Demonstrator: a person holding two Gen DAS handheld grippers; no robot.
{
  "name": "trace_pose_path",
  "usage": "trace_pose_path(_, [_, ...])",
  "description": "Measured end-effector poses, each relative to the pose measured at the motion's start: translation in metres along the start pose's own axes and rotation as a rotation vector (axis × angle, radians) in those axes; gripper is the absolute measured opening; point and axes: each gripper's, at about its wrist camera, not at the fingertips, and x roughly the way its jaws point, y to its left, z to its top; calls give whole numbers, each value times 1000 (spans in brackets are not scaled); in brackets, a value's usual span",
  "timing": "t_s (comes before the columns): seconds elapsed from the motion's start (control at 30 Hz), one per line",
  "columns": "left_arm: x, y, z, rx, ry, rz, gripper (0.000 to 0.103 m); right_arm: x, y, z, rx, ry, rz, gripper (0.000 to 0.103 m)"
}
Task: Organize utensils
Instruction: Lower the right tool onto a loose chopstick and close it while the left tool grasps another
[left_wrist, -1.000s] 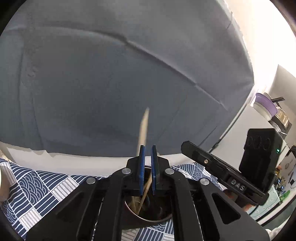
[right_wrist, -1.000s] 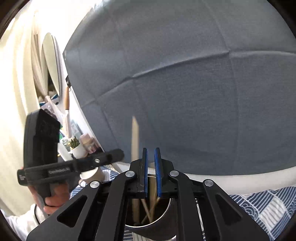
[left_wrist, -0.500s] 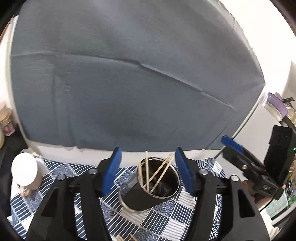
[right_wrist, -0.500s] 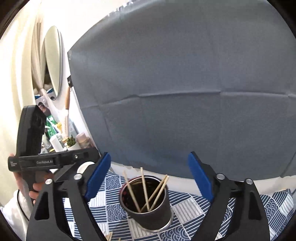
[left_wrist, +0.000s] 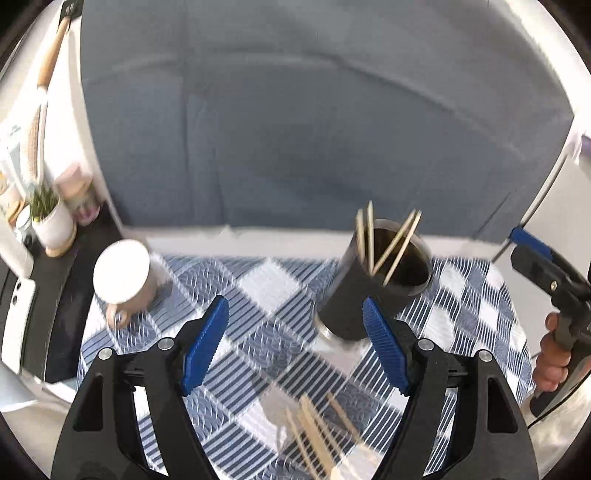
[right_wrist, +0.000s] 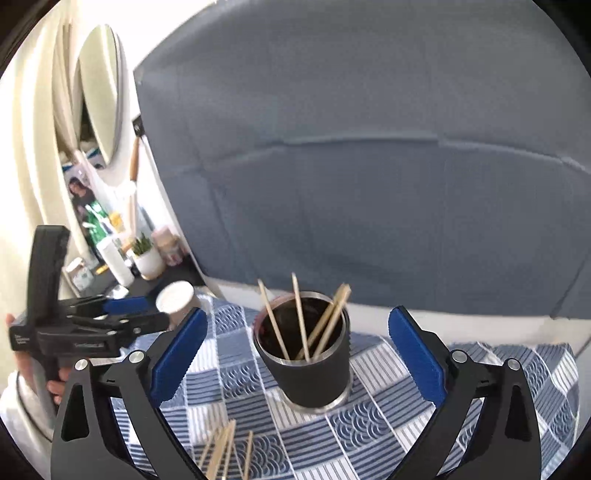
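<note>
A black cup with a metal rim (right_wrist: 306, 369) stands on the blue-and-white patterned cloth (right_wrist: 369, 424) and holds several wooden chopsticks (right_wrist: 301, 317). It also shows in the left wrist view (left_wrist: 369, 291), with chopsticks (left_wrist: 391, 243) sticking out. More chopsticks lie loose on the cloth near the front (left_wrist: 317, 432) (right_wrist: 221, 450). My left gripper (left_wrist: 295, 347) is open and empty, above the cloth left of the cup. My right gripper (right_wrist: 295, 354) is open and empty, its pads either side of the cup but nearer the camera.
A white paper cup (left_wrist: 123, 269) (right_wrist: 175, 301) stands at the cloth's left. A grey backdrop (right_wrist: 369, 147) hangs behind the table. A small potted plant (left_wrist: 50, 218) and jars sit on a dark shelf at the left. The other gripper shows at each view's edge (left_wrist: 546, 273) (right_wrist: 74, 332).
Both grippers let go of a chopstick into the cup, opened wide and pulled back. The left gripper has since swung left and down.
</note>
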Motion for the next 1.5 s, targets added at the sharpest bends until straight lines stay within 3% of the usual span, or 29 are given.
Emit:
trace_pose_path(0.3, [22, 6, -60, 66, 138, 14, 78, 22, -4, -71, 43, 136, 8, 95])
trace_pose_path(0.4, [33, 11, -76, 58, 179, 15, 83, 32, -3, -98, 39, 208, 10, 95])
trace_pose_path(0.7, [78, 18, -129, 27, 362, -12, 83, 59, -4, -156, 69, 357, -39, 95])
trace_pose_path(0.87, [90, 20, -149, -4, 417, -3, 83, 73, 3, -180, 64, 443, -53, 95])
trace_pose_path(1.3, [94, 13, -166, 33, 446, 49, 84, 90, 38, -214, -47, 566, -100, 95])
trace_pose_path(1.5, [99, 8, -168, 32, 456, 137, 88, 93, 39, -223, -55, 598, -127, 95])
